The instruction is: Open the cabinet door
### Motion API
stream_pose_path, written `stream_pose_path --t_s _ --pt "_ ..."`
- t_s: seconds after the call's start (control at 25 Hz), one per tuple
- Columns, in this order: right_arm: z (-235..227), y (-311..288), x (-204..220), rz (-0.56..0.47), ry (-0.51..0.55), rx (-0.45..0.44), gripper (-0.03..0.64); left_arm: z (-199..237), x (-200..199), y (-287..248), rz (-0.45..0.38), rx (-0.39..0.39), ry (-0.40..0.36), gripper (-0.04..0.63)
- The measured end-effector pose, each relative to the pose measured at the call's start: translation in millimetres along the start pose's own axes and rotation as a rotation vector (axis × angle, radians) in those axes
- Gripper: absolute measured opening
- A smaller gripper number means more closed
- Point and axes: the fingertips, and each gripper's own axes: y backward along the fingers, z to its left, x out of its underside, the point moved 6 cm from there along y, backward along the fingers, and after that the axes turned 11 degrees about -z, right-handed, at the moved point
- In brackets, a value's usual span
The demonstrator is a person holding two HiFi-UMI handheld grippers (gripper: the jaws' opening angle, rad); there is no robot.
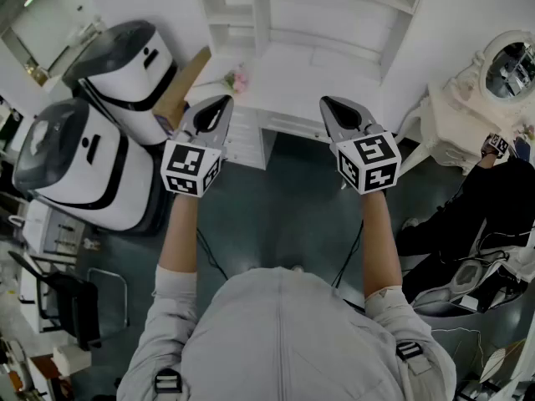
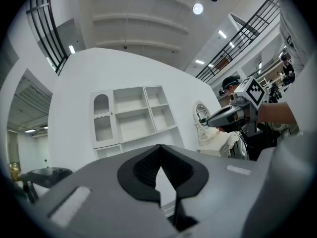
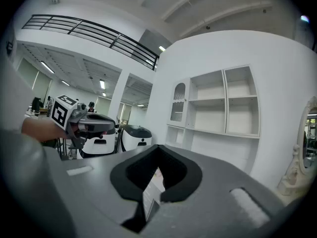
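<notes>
A white desk hutch [image 1: 318,11] stands against the wall ahead of me. Its arched cabinet door [image 2: 101,118] is at the left end, closed, and shows again in the right gripper view [image 3: 179,103]. Open shelves [image 2: 133,115] fill the rest of it. I hold both grippers level, side by side, a good way short of the hutch. My left gripper [image 1: 222,101] is shut with nothing in it, its jaws [image 2: 159,152] meeting at the tips. My right gripper [image 1: 328,103] is also shut and empty, and its jaws [image 3: 157,152] point toward the shelves.
Two big white-and-black machines [image 1: 125,61] [image 1: 71,165] stand at the left, with a cardboard sheet [image 1: 185,86] beside them. A white vanity with an oval mirror [image 1: 501,69] and a person in black [image 1: 476,215] are at the right. Pink flowers [image 1: 240,79] lie on the desk top [image 1: 292,73].
</notes>
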Motion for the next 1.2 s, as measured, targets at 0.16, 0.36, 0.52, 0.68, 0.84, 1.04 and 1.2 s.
stream_pose_path --t_s 0.16,0.36,0.52,0.68,0.84,1.04,1.2 --pt "-9.5 5.8 3.1 -0.023 -0.053 -0.011 0.002 -5.7 0.1 -3.3 0.0 -0.01 -0.004 0.018" --pt "-39.4 1.2 13.6 -0.017 -0.063 -0.02 0.002 -15.0 6.1 -26.5 0.008 -0.027 -0.007 0.018" --pt "-57.7 -2.2 16.5 -0.018 -0.078 -0.032 0.002 -21.8 10.0 -35.9 0.025 -0.056 -0.006 0.018" --pt "-69.3 -10.4 18.7 -0.02 -0.08 -0.052 0.002 -20.9 15.5 -47.5 0.044 -0.068 -0.007 0.018" --pt "-82.1 -27.0 24.0 -0.045 -0.131 -0.048 0.002 -7.1 20.8 -65.7 0.039 -0.082 -0.006 0.018" --pt "-99.1 -61.5 31.8 -0.102 -0.269 -0.088 0.002 24.3 43.2 -93.1 0.034 -0.101 0.012 0.018" --pt "-111.1 -111.1 34.4 -0.136 -0.296 -0.089 0.002 71.6 64.0 -119.1 0.024 -0.096 0.004 0.018"
